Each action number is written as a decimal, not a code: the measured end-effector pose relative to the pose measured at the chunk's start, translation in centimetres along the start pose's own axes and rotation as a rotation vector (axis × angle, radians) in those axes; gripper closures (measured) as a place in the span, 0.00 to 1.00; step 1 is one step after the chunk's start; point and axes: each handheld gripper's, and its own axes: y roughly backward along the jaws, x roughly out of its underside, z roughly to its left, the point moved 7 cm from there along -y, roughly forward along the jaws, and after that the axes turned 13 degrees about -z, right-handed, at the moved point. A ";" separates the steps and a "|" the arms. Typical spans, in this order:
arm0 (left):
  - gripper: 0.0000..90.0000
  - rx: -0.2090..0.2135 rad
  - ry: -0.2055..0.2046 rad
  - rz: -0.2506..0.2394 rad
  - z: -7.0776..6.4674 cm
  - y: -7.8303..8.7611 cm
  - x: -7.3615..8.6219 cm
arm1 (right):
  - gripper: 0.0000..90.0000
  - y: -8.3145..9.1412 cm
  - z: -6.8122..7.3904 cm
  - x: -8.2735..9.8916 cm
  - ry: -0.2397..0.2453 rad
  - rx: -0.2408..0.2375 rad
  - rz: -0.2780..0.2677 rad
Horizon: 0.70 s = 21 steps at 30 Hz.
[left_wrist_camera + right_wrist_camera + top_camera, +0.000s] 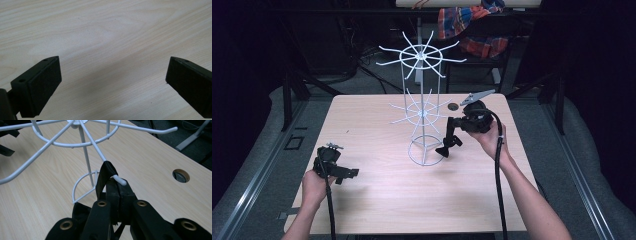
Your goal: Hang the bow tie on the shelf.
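A dim workroom with grey floor and dark frames surrounds a pale wood-grain counter (377,200), the biggest thing in the high view. Beyond its far edge a red, blue and orange plaid cloth (472,25) hangs over dark furniture.

On the counter stands a white wire rack (422,112): a round base ring, upright rods, and two tiers of spokes with upturned tips. A small round hole (453,106) sits in the counter behind it.

The right gripper (117,192) is held just beside the rack's lower tier, to its right in the high view. Its jaws are pressed together on a black strap (105,176), a loop of dark band that is draped over the hooked end of one lower spoke; the white tip pokes out just above the jaws. More of the strap hangs down below the gripper toward the base ring.

The left gripper (113,82) rests low at the counter's near left, well apart from the rack, jaws spread wide over bare wood with nothing between them.
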 end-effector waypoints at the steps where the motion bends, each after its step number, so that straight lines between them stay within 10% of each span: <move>1: 0.00 0.000 -0.001 0.002 0.0 0.0 0.0 | 0.98 0.0 0.0 0.1 0.002 0.001 0.004; 11: 0.00 0.002 -0.006 0.002 0.0 -0.1 0.0 | 0.94 -0.7 0.1 0.8 -0.003 -0.015 0.034; 21: 0.00 0.003 0.001 -0.003 -0.1 -0.1 -0.1 | 0.63 0.2 -0.2 1.1 -0.013 -0.019 0.046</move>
